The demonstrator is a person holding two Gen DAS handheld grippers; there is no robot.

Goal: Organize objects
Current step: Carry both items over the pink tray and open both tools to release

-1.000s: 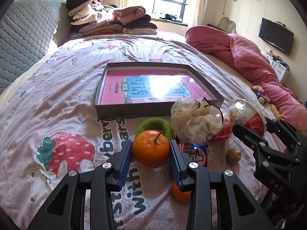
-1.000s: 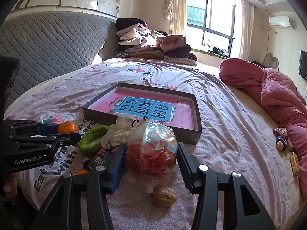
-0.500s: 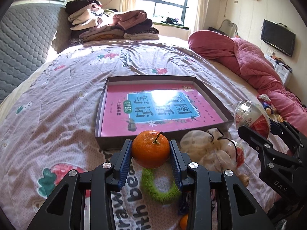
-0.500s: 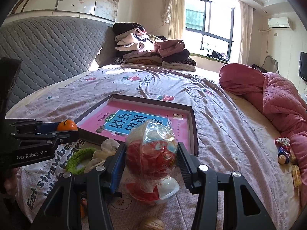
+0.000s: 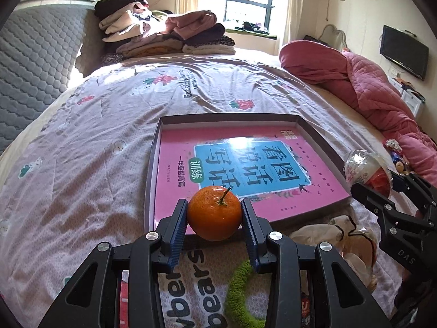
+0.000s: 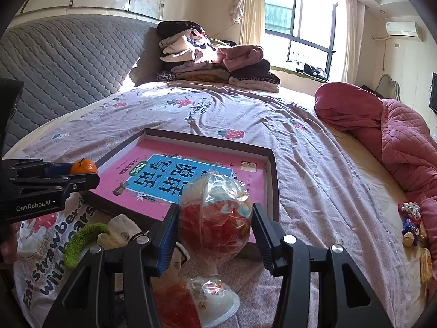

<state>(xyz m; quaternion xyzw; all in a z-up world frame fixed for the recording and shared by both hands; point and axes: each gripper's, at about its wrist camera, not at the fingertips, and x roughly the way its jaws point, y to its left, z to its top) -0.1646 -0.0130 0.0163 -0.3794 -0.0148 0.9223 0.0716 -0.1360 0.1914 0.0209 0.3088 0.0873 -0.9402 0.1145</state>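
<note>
Orange [image 5: 214, 212] sits pinched in the left gripper [image 5: 214, 218]; only the right view shows the right gripper [image 6: 214, 227] squeezing a wrapped red ball [image 6: 215, 218].

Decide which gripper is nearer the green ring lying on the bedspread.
Left. The left gripper, holding the orange, hangs almost directly over the green ring. The right gripper, holding a wrapped ball, is off to the ring's right.

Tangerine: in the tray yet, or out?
Out. The left gripper holds the tangerine raised at the tray's near edge.
</note>
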